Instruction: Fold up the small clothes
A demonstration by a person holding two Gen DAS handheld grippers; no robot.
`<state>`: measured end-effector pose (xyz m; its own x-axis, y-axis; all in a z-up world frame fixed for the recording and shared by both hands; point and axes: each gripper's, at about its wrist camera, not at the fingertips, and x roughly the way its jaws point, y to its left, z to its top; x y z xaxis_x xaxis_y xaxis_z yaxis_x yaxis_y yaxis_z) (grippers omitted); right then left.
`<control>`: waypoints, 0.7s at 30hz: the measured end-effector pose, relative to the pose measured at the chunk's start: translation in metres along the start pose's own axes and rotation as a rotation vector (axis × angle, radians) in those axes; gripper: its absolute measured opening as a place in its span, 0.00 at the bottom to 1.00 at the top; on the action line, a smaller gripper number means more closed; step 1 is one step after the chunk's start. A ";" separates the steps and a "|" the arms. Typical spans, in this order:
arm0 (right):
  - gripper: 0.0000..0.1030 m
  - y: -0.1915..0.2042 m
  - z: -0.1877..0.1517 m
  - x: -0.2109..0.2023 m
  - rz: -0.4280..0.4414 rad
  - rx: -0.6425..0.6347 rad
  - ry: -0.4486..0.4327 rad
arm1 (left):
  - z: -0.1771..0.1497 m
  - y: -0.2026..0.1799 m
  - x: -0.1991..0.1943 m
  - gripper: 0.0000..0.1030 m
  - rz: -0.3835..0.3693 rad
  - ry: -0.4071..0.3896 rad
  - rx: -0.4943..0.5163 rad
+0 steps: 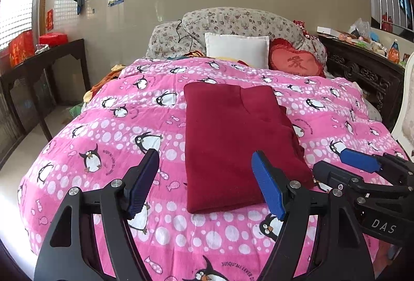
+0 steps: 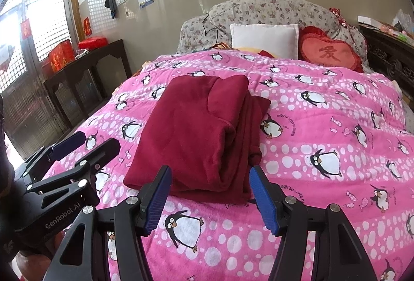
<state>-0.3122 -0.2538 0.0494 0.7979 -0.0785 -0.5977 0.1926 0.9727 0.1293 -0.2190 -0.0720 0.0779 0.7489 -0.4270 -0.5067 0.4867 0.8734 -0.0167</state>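
Maroon fleece, folded into a thick oblong, makes up the garment (image 1: 233,141) that lies in the middle of the pink penguin-print quilt (image 1: 108,125), its long side running away from the cameras toward the white pillow (image 1: 236,50) and the red heart-shaped cushion (image 1: 295,62). From the right wrist view the stacked layers show along the garment's right edge (image 2: 243,130), with one lower layer poking out a little to the right near the far corner, so the stack is not quite square. The left gripper (image 1: 207,181) hovers just short of the near edge with its fingers spread wide and nothing between them; the right gripper (image 2: 211,199) does likewise at the near right corner, jaws apart and empty. Neither touches the cloth. Judging by the tidy rectangle and both tools being clear of it, the folding of this piece looks essentially finished; what may be left is a final half-fold or tucking in that stray layer. No other small clothes waiting to be folded can be made out on the quilt.
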 end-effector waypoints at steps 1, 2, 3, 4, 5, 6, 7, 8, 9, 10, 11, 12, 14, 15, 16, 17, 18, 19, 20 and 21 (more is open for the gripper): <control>0.59 0.000 0.000 0.001 0.000 0.002 0.002 | 0.001 0.000 0.002 0.72 -0.001 0.002 0.000; 0.59 -0.001 0.000 0.002 -0.001 0.006 0.002 | 0.001 0.001 0.004 0.72 -0.005 -0.002 0.000; 0.59 -0.002 0.000 0.003 -0.002 0.010 0.002 | 0.001 0.000 0.005 0.72 -0.005 -0.006 0.003; 0.59 -0.004 0.000 0.004 -0.002 0.013 0.002 | 0.002 0.000 0.006 0.72 0.000 -0.011 0.008; 0.58 -0.005 0.001 0.005 -0.003 0.017 0.003 | 0.002 0.000 0.006 0.72 0.003 -0.019 0.012; 0.59 -0.007 0.001 0.007 -0.005 0.021 0.005 | 0.003 0.000 0.006 0.72 0.003 -0.028 0.015; 0.59 -0.008 0.002 0.008 -0.006 0.023 0.006 | 0.003 0.000 0.006 0.72 0.003 -0.035 0.017; 0.58 -0.010 0.002 0.011 -0.007 0.026 0.009 | 0.003 0.000 0.006 0.72 0.005 -0.035 0.017; 0.58 -0.011 0.002 0.012 -0.007 0.028 0.012 | 0.004 0.001 0.007 0.72 0.002 -0.030 0.013; 0.58 -0.012 0.003 0.013 -0.009 0.030 0.014 | 0.004 0.002 0.009 0.72 -0.003 -0.025 0.006; 0.58 -0.014 0.003 0.014 -0.010 0.032 0.015 | 0.004 0.003 0.011 0.72 -0.003 -0.018 0.001; 0.58 -0.016 0.003 0.016 -0.011 0.032 0.017 | 0.004 0.006 0.012 0.72 -0.001 -0.009 -0.004; 0.58 -0.021 0.005 0.017 -0.019 0.031 0.018 | 0.005 0.013 0.015 0.72 -0.002 0.007 -0.017; 0.58 -0.026 0.006 0.017 -0.030 0.029 0.018 | 0.006 0.017 0.017 0.72 -0.002 0.013 -0.025; 0.58 -0.031 0.007 0.017 -0.042 0.027 0.016 | 0.006 0.022 0.018 0.72 -0.001 0.019 -0.033; 0.58 -0.039 0.008 0.017 -0.062 0.030 0.015 | 0.008 0.031 0.022 0.72 0.007 0.029 -0.049; 0.58 -0.047 0.010 0.018 -0.084 0.041 0.015 | 0.009 0.038 0.025 0.72 0.018 0.033 -0.059; 0.58 -0.055 0.011 0.018 -0.102 0.057 0.015 | 0.009 0.044 0.027 0.72 0.035 0.037 -0.067; 0.58 -0.064 0.012 0.019 -0.115 0.075 0.017 | 0.010 0.054 0.033 0.72 0.065 0.042 -0.077; 0.58 -0.074 0.013 0.020 -0.126 0.096 0.020 | 0.009 0.060 0.036 0.72 0.081 0.047 -0.082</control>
<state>-0.3032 -0.3300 0.0378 0.7524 -0.1935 -0.6296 0.3449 0.9301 0.1263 -0.1587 -0.0371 0.0669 0.7616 -0.3444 -0.5489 0.3853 0.9217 -0.0438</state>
